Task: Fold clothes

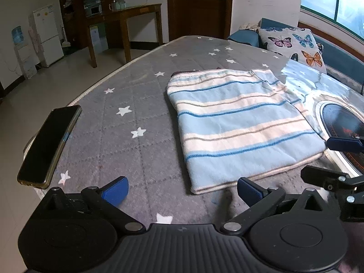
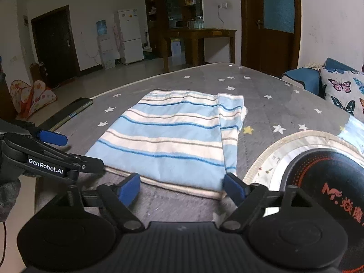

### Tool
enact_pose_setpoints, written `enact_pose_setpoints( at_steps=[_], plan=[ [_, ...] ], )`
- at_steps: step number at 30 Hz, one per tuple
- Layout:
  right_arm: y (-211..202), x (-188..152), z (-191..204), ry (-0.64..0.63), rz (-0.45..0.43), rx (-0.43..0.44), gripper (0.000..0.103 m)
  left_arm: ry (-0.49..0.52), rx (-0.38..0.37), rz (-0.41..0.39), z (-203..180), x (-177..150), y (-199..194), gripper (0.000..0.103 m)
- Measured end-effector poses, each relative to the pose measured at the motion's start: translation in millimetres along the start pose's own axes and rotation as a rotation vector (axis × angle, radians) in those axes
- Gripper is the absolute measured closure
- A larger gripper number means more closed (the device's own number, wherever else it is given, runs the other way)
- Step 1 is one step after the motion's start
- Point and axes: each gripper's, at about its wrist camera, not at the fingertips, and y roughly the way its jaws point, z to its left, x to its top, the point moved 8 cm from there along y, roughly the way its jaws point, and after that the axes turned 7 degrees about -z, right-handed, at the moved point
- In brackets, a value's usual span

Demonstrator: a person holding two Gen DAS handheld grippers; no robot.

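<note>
Nearest the lens, the left gripper [image 1: 182,191] hangs with its blue pads spread wide and nothing between them; only grey quilted table cover [image 1: 127,122] with white stars shows in the gap. In the other view the right gripper [image 2: 180,186] is likewise spread, and its right pad [image 2: 234,187] sits just at the near right corner of the folded garment [image 2: 173,136] without pinching it.

That garment, pale blue with white bands and thin dark-blue stripes, lies flat in a rough rectangle on the middle of the table, its near hem just ahead of both grippers. A narrower folded strip runs along its right side.

To its right a round black appliance [image 2: 327,177] with red lettering sits in a pale ring set into the tabletop, close to the cloth. A dark phone [image 1: 49,143] lies at the table's left edge, well apart from the garment.

Beyond the table stretch a pale tiled floor, a white fridge [image 2: 129,36], a water dispenser [image 2: 103,43], a dark wooden side table [image 2: 200,38] with jars, and a brown door [image 2: 270,20]. A butterfly-print cushion [image 1: 293,43] rests on a blue sofa at the right.
</note>
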Motion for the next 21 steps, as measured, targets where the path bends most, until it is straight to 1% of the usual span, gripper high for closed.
enact_pose_setpoints(
  at_steps=[3,6,10,14,21],
  plan=[
    [-2.7,-4.3,0.4,0.005,0.004,-0.016,0.007,-0.003,-0.013,0.003,-3.1,-3.6,-2.2,0.0],
    [-6.7,-8.6,-0.4,0.017,0.002,-0.017,0.006,0.004,-0.014,-0.002,-6.9,-5.6,-5.1,0.0],
    [-12.1,-13.3,-0.8,0.026,0.001,-0.031,0.0,0.007,-0.021,-0.004,-12.5,-9.1,-7.9,0.0],
    [-16.4,-15.5,1.1,0.018,-0.001,-0.045,0.0,0.007,-0.027,0.004,-17.3,-12.6,-9.0,0.0],
    [-19.0,-18.2,5.0,0.014,-0.013,-0.045,0.0,0.014,-0.005,0.017,-20.8,-16.6,-10.7,0.0]
  ],
)
